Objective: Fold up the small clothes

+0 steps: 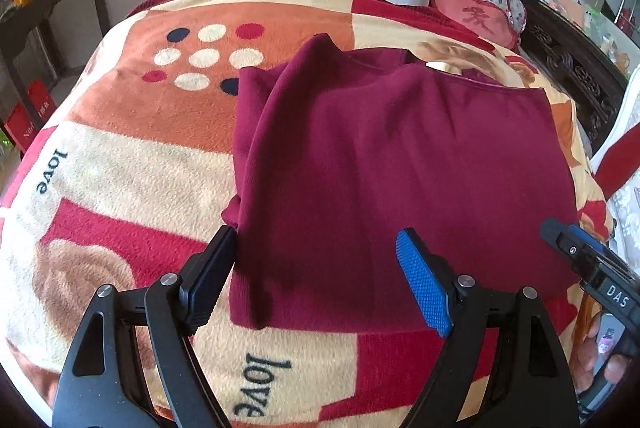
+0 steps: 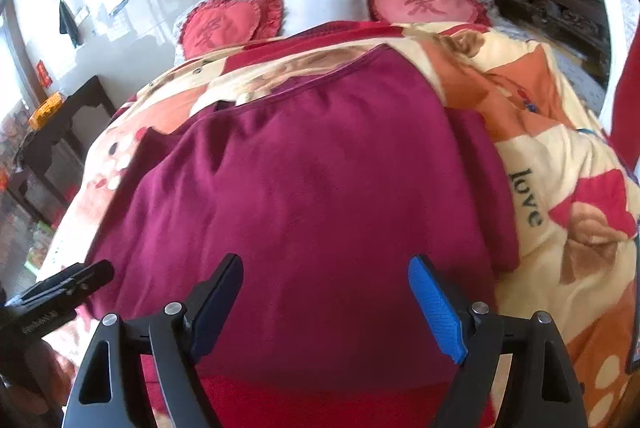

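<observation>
1. Patterned fleece blanket printed with "love", covering the bed and lying under everything else.
2. Maroon garment, partly folded, flat on the blanket, one sleeve laid across its left part.
3. Two red heart cushions and a white pillow beyond the garment's far edge.
4. Left gripper over the garment's near left edge, jaws spread wide, gripping nothing; black finger just beside the sleeve cuff.
5. Right gripper above the garment's near middle, jaws wide apart, empty.
</observation>
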`<state>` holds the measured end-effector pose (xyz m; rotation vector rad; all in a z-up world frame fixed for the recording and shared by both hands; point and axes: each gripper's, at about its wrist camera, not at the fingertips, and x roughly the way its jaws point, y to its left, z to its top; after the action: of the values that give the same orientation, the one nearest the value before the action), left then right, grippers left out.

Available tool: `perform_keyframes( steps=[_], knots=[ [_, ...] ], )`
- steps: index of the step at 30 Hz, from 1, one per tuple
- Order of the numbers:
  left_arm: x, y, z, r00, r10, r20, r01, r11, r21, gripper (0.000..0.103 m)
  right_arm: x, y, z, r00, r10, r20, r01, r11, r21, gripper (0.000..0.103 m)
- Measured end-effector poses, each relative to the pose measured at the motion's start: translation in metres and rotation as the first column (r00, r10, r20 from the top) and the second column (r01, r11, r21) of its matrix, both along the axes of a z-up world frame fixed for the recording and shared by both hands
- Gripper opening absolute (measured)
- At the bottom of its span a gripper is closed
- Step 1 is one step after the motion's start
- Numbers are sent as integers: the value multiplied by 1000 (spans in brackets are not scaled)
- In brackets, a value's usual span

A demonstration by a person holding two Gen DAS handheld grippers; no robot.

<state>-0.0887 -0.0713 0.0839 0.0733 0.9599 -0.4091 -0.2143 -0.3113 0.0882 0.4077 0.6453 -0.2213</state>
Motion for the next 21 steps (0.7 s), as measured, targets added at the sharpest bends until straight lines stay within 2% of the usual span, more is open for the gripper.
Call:
perform_keyframes(
  steps=[14,21],
  knots=[
    [-6,6,6,1000,2,27,-2,1000,-10,82,10,27,12,999,40,4,-40,999,-3,83],
    [-1,11,2,1000,13,19,-13,1000,-15,82,27,39,19,997,72,-12,-73,997,-38,83]
  ],
)
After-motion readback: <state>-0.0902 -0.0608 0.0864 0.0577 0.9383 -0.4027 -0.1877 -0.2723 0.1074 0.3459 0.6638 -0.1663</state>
